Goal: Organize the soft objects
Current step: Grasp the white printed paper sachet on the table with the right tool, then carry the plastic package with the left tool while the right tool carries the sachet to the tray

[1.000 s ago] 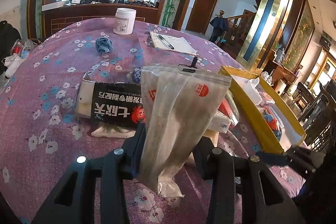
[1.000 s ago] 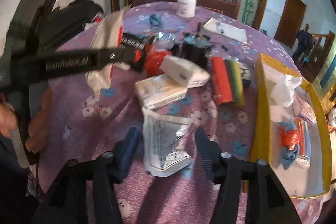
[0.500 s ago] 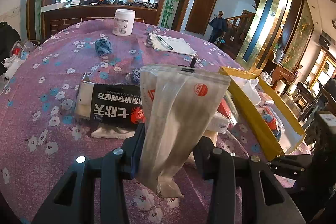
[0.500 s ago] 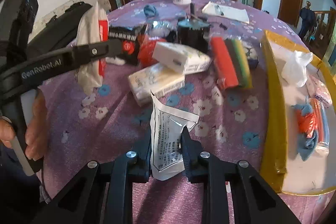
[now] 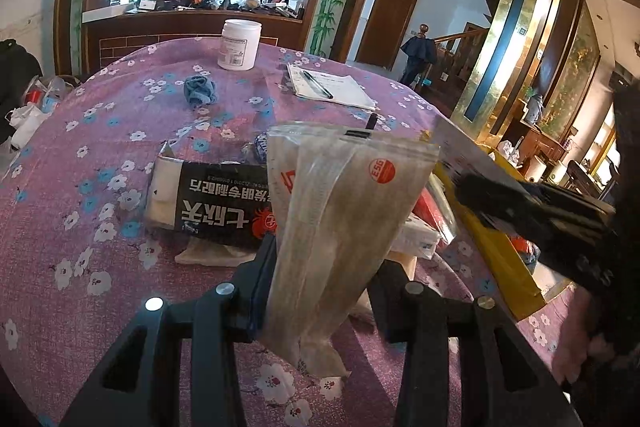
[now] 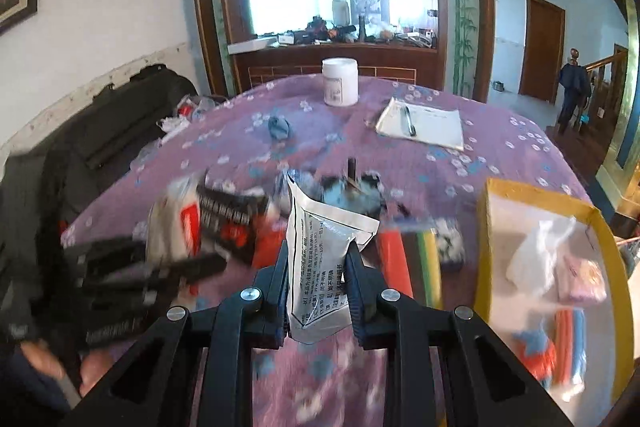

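Right now your counter (image 5: 100,131), under its purple flowered cloth, carries a yellow tray (image 6: 486,251) at the right and a black-labelled pack (image 5: 216,203) near the middle. Your left hand-held gripper (image 5: 320,291) clamps a clear mask packet (image 5: 340,211) upright above the counter; your right hand-held gripper (image 6: 318,301) pinches a white printed sachet (image 6: 320,255), lifted.

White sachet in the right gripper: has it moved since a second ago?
Yes. The white sachet, then flat on the purple tablecloth between open jaws, is now clamped in the right gripper and lifted off it.
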Action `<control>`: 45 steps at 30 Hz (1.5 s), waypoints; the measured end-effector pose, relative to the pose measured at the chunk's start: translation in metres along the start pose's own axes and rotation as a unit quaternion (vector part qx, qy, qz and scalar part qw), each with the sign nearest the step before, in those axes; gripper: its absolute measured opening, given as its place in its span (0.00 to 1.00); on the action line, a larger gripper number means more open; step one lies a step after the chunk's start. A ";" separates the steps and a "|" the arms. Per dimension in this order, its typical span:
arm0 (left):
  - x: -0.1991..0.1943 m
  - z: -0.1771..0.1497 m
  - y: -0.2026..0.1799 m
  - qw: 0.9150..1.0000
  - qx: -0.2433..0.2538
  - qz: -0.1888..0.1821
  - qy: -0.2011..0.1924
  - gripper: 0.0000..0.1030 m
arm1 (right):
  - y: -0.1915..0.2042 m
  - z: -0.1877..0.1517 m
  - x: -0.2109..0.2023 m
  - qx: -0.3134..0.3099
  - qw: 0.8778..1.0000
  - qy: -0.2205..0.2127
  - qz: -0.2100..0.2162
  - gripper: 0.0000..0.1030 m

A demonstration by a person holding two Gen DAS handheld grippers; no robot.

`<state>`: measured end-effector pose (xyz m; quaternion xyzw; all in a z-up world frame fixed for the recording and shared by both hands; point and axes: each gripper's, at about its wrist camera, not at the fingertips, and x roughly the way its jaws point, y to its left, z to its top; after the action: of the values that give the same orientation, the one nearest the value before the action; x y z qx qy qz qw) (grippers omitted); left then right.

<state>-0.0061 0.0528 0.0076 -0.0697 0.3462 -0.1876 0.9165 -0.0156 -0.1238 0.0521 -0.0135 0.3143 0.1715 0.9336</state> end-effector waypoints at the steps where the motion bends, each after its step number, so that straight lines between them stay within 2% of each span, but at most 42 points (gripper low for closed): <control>1: 0.001 0.000 0.000 1.000 -0.001 0.000 0.000 0.39 | -0.002 -0.001 0.004 0.005 1.000 -0.005 0.003 0.25; 6: 0.005 0.002 0.002 1.000 -0.004 0.000 0.007 0.39 | -0.018 -0.022 0.030 0.045 0.998 0.015 0.030 0.25; 11: 0.007 0.002 0.001 1.000 0.002 -0.001 0.008 0.39 | -0.021 -0.022 0.025 0.045 0.999 -0.005 0.024 0.25; 20: 0.009 0.004 0.001 1.000 0.001 -0.002 0.013 0.39 | -0.026 -0.024 0.024 0.056 0.998 -0.007 0.037 0.25; 28: 0.015 0.005 0.006 1.000 -0.011 -0.001 0.023 0.39 | -0.032 -0.024 0.022 0.065 0.997 -0.011 0.031 0.25; 45: 0.011 0.003 0.005 1.000 -0.005 -0.002 0.013 0.39 | -0.035 -0.023 0.018 0.080 0.996 -0.019 0.039 0.25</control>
<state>0.0050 0.0530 0.0017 -0.0723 0.3590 -0.1885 0.9113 -0.0042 -0.1539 0.0200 0.0763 0.3098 0.1822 0.9301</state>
